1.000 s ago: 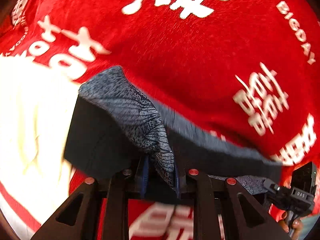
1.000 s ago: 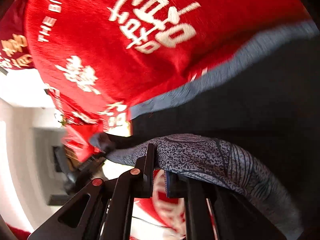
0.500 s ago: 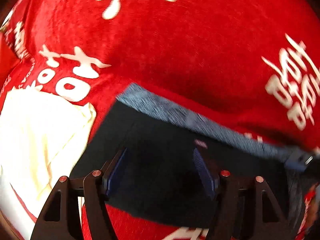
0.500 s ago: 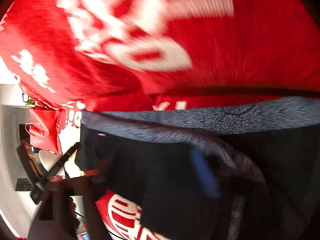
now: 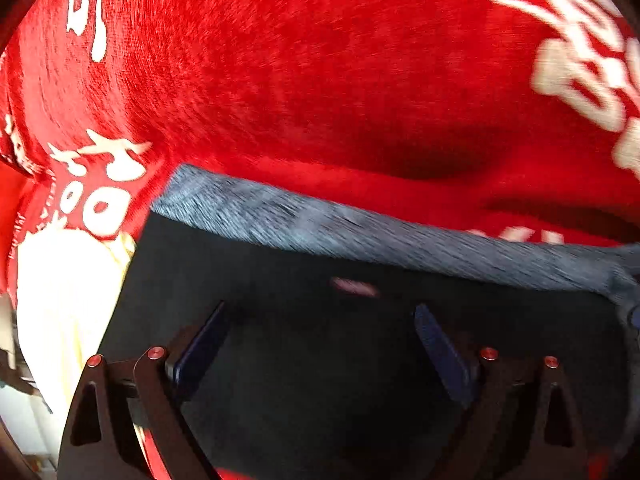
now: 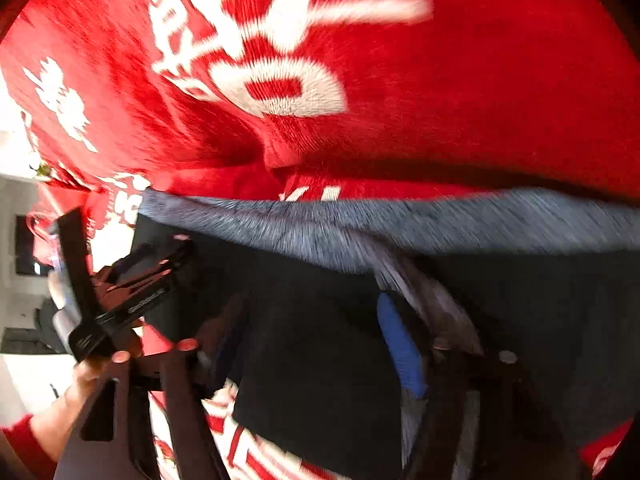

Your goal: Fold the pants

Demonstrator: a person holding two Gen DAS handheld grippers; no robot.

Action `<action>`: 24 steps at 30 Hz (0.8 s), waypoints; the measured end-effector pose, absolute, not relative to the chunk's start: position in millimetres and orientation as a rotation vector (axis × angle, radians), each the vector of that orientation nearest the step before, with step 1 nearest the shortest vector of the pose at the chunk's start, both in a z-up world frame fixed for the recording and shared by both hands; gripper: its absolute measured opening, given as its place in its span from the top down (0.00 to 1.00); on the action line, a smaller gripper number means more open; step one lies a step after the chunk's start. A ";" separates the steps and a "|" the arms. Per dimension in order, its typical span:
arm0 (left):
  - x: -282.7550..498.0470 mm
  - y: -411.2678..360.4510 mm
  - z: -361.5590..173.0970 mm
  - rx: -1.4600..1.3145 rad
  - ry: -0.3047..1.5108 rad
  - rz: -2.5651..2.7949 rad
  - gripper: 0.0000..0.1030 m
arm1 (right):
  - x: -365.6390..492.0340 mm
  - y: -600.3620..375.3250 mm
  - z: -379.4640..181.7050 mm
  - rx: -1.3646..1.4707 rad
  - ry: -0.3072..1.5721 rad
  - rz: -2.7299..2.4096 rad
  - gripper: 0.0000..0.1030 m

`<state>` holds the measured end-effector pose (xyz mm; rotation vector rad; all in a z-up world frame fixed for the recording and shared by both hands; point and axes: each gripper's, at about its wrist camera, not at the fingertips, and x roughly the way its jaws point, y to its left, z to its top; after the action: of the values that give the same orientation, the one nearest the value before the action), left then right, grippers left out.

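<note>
Red cloth [image 5: 320,80] w/ white lettering covers surface; dark pants [image 5: 320,360] lie on it. L gripper [image 5: 320,344] just opened, released; R gripper [image 6: 316,344] released, narrowing slightly. White room at edge.

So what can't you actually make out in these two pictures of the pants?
- Pants, both views: their full shape is cut off by the frame edges.
- Grey patterned band: motion blur smears its print.
- White lettering on the red cloth: blurred, cropped, unreadable.
- Right gripper: its left finger is blurred against dark fabric.
- Pale cloth, left wrist view: overexposed, partly covered.
</note>
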<state>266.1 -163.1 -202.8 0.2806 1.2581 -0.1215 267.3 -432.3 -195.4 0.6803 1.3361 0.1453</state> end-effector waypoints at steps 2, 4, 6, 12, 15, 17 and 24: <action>243.6 -177.5 -190.7 0.268 1.281 -0.178 0.09 | 230.9 -449.3 -182.3 0.730 1.314 0.121 0.26; 212.1 -199.6 -181.9 0.270 1.308 -0.245 0.09 | 194.7 -461.9 -171.8 0.773 1.313 0.082 0.26; 177.4 -227.4 -180.1 0.280 1.342 -0.317 0.09 | 144.5 -476.7 -169.8 0.815 1.329 0.030 0.26; 97.3 -302.5 -178.5 0.312 1.390 -0.507 0.09 | 35.0 -497.3 -169.0 0.852 1.369 -0.094 0.26; 79.6 -326.4 -179.1 0.294 1.418 -0.586 0.09 | -8.7 -505.6 -167.0 0.880 1.372 -0.162 0.26; 68.8 -342.1 -180.1 0.298 1.435 -0.640 0.09 | -30.6 -505.5 -167.9 0.910 1.361 -0.199 0.26; 56.7 -359.4 -191.3 0.327 1.472 -0.711 0.09 | -93.4 -488.4 -174.4 1.003 1.337 -0.331 0.26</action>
<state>56.7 -359.4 -191.3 0.3274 1.4722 -0.7110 -93.4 -488.4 -174.4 1.0033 1.3374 -0.3314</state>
